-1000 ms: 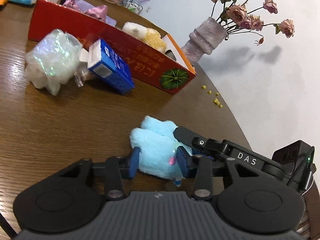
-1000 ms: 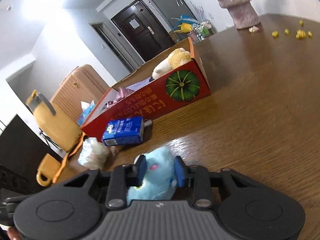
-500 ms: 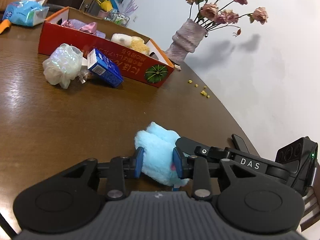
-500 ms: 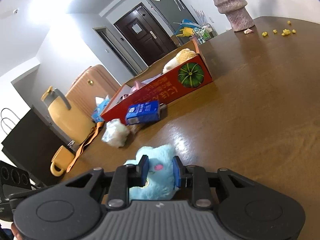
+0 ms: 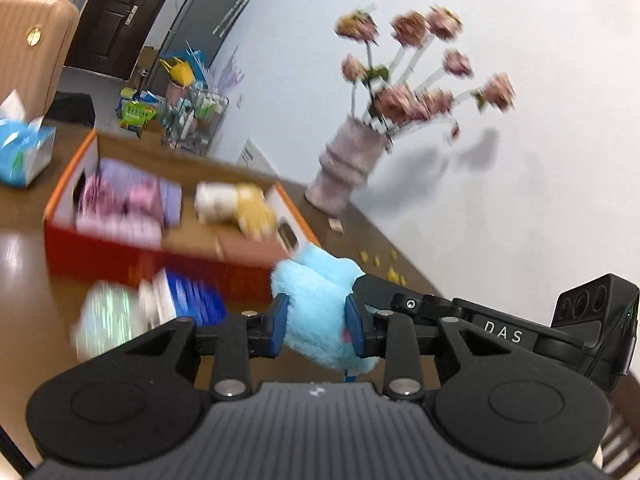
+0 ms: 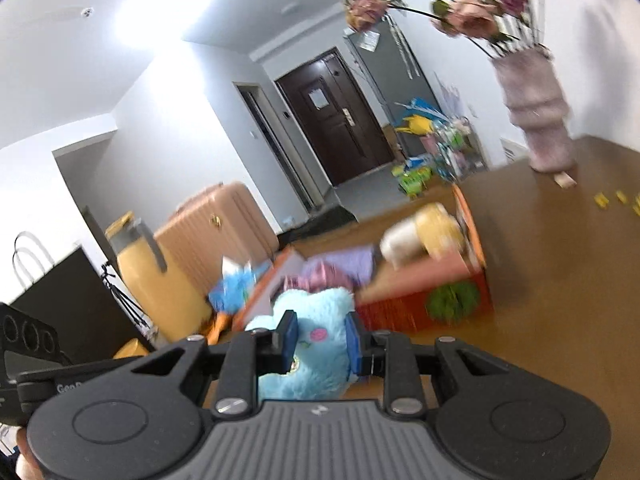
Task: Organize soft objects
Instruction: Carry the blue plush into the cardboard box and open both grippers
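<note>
A light blue plush toy (image 5: 316, 300) is held in the air by both grippers. My left gripper (image 5: 316, 326) is shut on one side of it; my right gripper (image 6: 322, 340) is shut on the other, where the toy (image 6: 316, 316) shows a pink cheek. The right gripper's arm also shows in the left wrist view (image 5: 460, 316). Ahead stands a red cardboard box (image 5: 160, 264) holding a purple and pink soft item (image 5: 128, 204) and a white and yellow plush (image 5: 236, 204). The box (image 6: 400, 304) also shows in the right wrist view.
A blue carton (image 5: 188, 300) and a crinkly clear bag (image 5: 108, 320) lie in front of the box. A vase of pink flowers (image 5: 348, 168) stands at the table's far edge, with yellow crumbs (image 5: 384, 268) nearby. A blue tissue pack (image 5: 20, 152) lies far left.
Both grippers have lifted the blue plush off the table and carried it toward the red box. The view is blurred by the motion.
</note>
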`<action>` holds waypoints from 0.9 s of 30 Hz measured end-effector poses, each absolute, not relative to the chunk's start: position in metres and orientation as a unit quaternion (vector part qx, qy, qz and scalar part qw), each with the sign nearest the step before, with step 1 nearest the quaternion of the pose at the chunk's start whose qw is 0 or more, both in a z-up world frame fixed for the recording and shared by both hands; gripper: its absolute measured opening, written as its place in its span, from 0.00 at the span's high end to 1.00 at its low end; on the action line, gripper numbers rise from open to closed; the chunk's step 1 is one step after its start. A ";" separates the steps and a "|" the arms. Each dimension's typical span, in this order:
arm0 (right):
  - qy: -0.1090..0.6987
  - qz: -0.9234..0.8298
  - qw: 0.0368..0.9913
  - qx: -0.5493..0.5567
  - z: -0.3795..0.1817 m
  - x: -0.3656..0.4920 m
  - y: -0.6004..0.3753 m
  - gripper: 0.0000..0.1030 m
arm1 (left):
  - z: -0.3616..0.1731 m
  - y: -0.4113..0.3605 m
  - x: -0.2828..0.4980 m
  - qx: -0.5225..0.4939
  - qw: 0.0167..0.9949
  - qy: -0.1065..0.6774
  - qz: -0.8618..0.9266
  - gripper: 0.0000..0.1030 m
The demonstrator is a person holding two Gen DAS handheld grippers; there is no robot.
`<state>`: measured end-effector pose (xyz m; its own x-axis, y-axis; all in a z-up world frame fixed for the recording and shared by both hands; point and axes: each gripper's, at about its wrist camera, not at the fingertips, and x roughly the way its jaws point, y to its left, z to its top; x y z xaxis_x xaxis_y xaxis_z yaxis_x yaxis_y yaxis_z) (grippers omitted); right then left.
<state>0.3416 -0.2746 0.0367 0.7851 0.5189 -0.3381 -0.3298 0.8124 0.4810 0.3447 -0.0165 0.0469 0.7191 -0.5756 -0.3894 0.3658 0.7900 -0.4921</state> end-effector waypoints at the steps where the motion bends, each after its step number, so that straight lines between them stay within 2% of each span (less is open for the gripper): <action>1: 0.233 0.233 0.923 0.198 0.041 0.362 -0.271 0.76 | 0.050 -0.015 0.360 -0.191 0.909 0.268 -0.255 0.70; 7: 0.273 0.227 0.914 0.196 0.031 0.471 -0.247 0.76 | 0.036 -0.002 0.458 -0.190 0.906 0.304 -0.225 0.70; 13: 0.336 0.209 0.903 0.167 -0.011 0.538 -0.224 0.79 | -0.004 -0.002 0.505 -0.152 0.899 0.354 -0.209 0.71; 15: 0.356 0.206 0.899 0.149 -0.023 0.546 -0.216 0.84 | -0.015 -0.004 0.509 -0.134 0.895 0.370 -0.210 0.71; 20: 0.359 0.195 0.909 0.087 -0.037 0.539 -0.194 0.83 | -0.021 -0.004 0.503 -0.094 0.907 0.359 -0.201 0.68; 27: 0.321 0.191 0.924 0.084 0.005 0.517 -0.203 0.81 | 0.023 0.014 0.474 -0.082 0.925 0.324 -0.181 0.59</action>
<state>0.5167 -0.2032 0.0053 0.7209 0.4070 -0.5609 -0.2995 0.9129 0.2773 0.4735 0.0144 0.0228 0.7244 -0.3883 -0.5697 0.2819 0.9209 -0.2692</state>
